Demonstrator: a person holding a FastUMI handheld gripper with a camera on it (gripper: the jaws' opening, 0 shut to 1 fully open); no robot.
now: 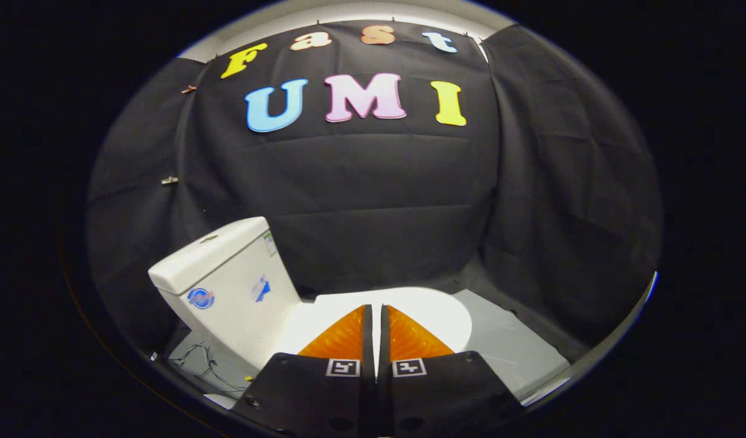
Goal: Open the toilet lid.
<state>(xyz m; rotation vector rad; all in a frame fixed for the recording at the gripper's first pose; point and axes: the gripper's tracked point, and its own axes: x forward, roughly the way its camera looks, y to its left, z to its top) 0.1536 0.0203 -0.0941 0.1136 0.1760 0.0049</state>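
**Getting under the lid's front edge**

The hand-held gripper (376, 316) hangs above the flat white plastic toilet lid (437, 310), its two fingers brought almost together with only a thin slit between them and nothing held. The lid lies down, closed over the bowl. It sits directly beyond and beneath the fingertips, with its rounded front edge curving off to the right of the fingers. The white ceramic cistern (227, 277) with its blue stickers stands to the left, so the hinge line is probably at that end, though the joint itself is hard to make out. A pale grey floor mat (507, 347) lies beyond the lid's rounded front, and a tangle of thin wires (196, 359) lies on the floor near the base of the cistern.

The step in hand looks like the approach. To do it well, the gripper should travel to the rounded front edge, the point farthest from the hinge, where lifting takes the least effort. The fingers will likely need to part enough to straddle the rim, or one fingertip should hook beneath the overhang. Come in low and level with the edge. Once engaged, the lift should follow an arc toward the cistern, not a straight pull upward. A smooth plastic rim may slip, so a firm purchase matters before swinging.
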